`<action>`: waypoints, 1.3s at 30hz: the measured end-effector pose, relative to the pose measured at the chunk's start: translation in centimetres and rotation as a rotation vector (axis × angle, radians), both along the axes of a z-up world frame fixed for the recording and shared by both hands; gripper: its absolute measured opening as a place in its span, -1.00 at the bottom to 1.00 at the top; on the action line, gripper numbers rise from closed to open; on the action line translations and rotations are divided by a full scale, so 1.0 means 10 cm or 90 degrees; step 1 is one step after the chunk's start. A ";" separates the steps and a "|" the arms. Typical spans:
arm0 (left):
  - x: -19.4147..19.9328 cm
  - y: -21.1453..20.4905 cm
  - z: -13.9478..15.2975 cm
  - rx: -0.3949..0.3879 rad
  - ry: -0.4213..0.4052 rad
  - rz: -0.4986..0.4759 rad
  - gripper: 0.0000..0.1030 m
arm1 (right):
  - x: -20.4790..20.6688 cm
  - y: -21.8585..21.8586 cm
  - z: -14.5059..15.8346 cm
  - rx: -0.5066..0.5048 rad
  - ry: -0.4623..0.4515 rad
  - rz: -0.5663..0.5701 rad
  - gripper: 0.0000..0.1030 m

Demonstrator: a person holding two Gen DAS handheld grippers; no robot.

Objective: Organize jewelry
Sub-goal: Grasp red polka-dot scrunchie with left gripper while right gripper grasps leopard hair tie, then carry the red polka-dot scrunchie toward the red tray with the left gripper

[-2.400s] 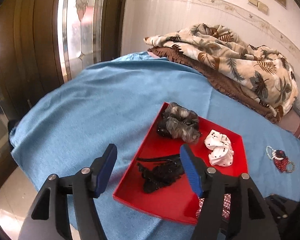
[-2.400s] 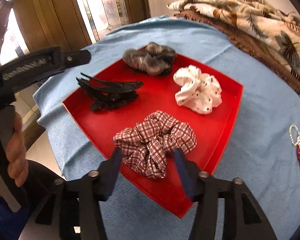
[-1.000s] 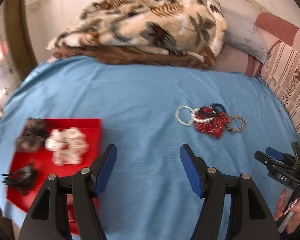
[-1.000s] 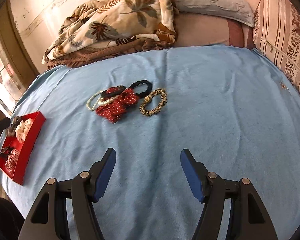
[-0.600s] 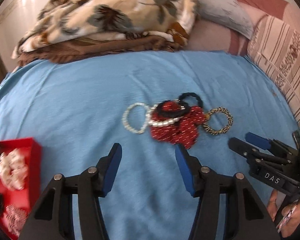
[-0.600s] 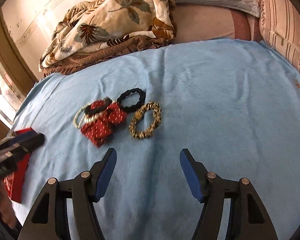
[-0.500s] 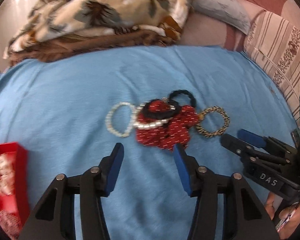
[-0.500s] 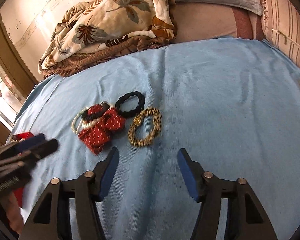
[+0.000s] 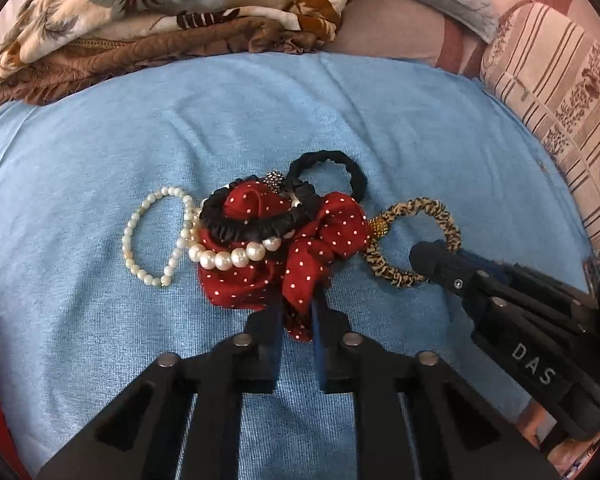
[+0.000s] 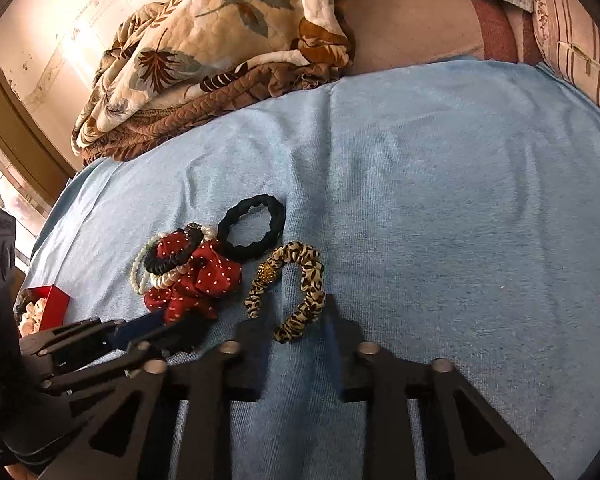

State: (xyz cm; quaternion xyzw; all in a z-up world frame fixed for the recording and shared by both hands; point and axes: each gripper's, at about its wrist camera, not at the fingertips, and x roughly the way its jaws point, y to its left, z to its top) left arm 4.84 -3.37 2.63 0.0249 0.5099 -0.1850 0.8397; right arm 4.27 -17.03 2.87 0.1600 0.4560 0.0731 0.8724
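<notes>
A pile of hair ties and bracelets lies on a blue cloth (image 9: 100,120). My left gripper (image 9: 297,316) is shut on the near edge of the red polka-dot scrunchie (image 9: 324,240), also in the right wrist view (image 10: 196,280). A black satin scrunchie (image 9: 256,224) and a large-pearl bracelet (image 9: 232,258) lie on it. A small-pearl bracelet (image 9: 148,236) lies to its left, a black hair tie (image 9: 332,168) behind. My right gripper (image 10: 298,328) straddles the near part of the leopard-print scrunchie (image 10: 300,292), its jaws partly closed around it without clamping it.
A floral quilt (image 10: 220,40) is heaped at the back of the bed. Striped pillows (image 9: 548,80) lie at the right. The red tray (image 10: 50,304) with scrunchies stands at the left edge of the cloth.
Both grippers have moved forward onto the pile. My left gripper has closed on the red polka-dot scrunchie. My right gripper has narrowed around the leopard-print scrunchie.
</notes>
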 end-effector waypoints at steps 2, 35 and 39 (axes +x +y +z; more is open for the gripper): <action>-0.03 0.04 0.04 0.003 0.000 0.006 -0.86 | -0.02 0.00 0.02 -0.002 -0.001 -0.002 -0.78; -1.33 2.38 1.13 0.021 -0.156 0.156 -0.88 | -0.99 1.19 0.97 -0.050 -0.080 0.121 -0.80; -1.32 2.84 1.10 0.032 -0.153 0.212 -0.88 | -0.97 1.57 1.00 -0.052 -0.081 0.160 -0.80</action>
